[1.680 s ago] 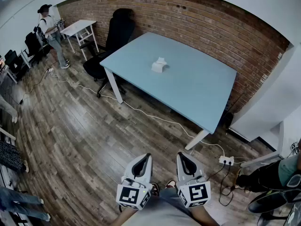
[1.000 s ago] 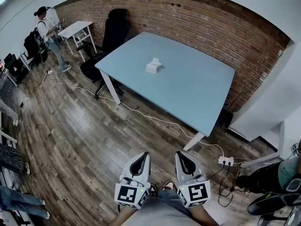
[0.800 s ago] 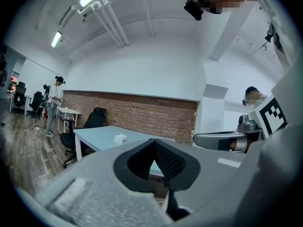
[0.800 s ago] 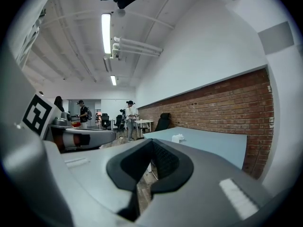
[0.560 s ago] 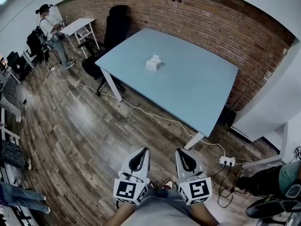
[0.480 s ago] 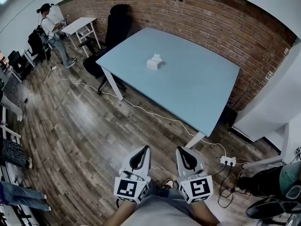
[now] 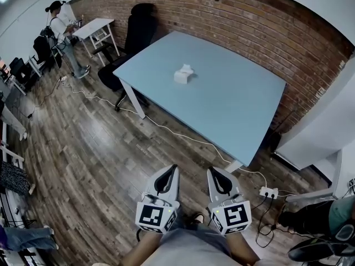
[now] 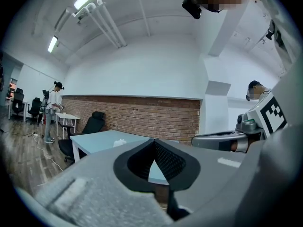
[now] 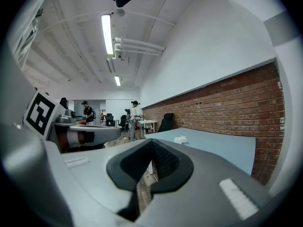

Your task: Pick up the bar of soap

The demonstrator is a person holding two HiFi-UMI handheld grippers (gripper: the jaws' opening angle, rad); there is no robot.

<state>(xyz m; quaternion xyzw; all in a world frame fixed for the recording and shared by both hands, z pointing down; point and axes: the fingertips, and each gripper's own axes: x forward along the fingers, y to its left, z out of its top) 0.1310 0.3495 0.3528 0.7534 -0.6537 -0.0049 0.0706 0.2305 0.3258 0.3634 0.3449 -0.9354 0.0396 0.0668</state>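
Observation:
A small white object, the soap (image 7: 183,74), sits on the light blue table (image 7: 233,104) toward its far left part. It shows as a white lump in the left gripper view (image 8: 120,140) and the right gripper view (image 9: 180,139). Both grippers are held low over the wooden floor, well short of the table. My left gripper (image 7: 170,174) has its jaws closed tip to tip with nothing between them (image 8: 153,143). My right gripper (image 7: 215,175) is shut and empty too (image 9: 152,143).
A black office chair (image 7: 133,43) stands at the table's left end by the brick wall. A white cable (image 7: 177,136) runs across the floor to a power strip (image 7: 267,192). A person (image 7: 62,29) stands by a small white desk (image 7: 99,27) far left.
The view has shifted slightly; the table sits a little further right and up in the head view. Both grippers stay shut, side by side, low in front of me.

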